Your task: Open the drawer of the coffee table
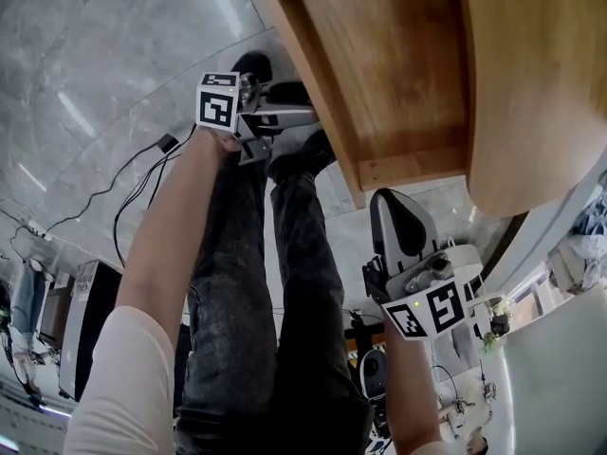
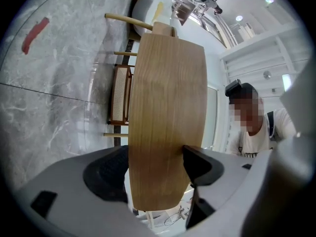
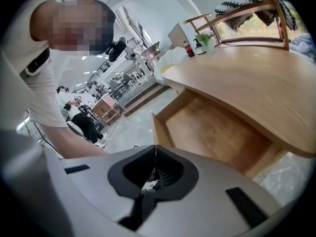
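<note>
The coffee table's wooden drawer (image 1: 398, 74) stands pulled out from under the rounded tabletop (image 1: 541, 83), and it is empty inside. My left gripper (image 1: 302, 114) reaches the drawer's front panel (image 1: 318, 102) from the left. In the left gripper view the jaws of my left gripper (image 2: 158, 172) are shut on that wooden panel (image 2: 168, 112). My right gripper (image 1: 391, 199) hangs shut and empty just below the drawer's near corner. The right gripper view shows my right gripper (image 3: 155, 149) with its jaws touching, and beyond it the open drawer (image 3: 217, 132) and the tabletop (image 3: 256, 83).
The person's legs (image 1: 275, 282) and shoes stand on the grey marble floor beside the drawer. Cables (image 1: 142, 178) trail at the left. A cane-seat chair (image 2: 118, 100) stands past the table. A bottle (image 3: 188, 48) and a chair (image 3: 256, 14) are at the table's far end.
</note>
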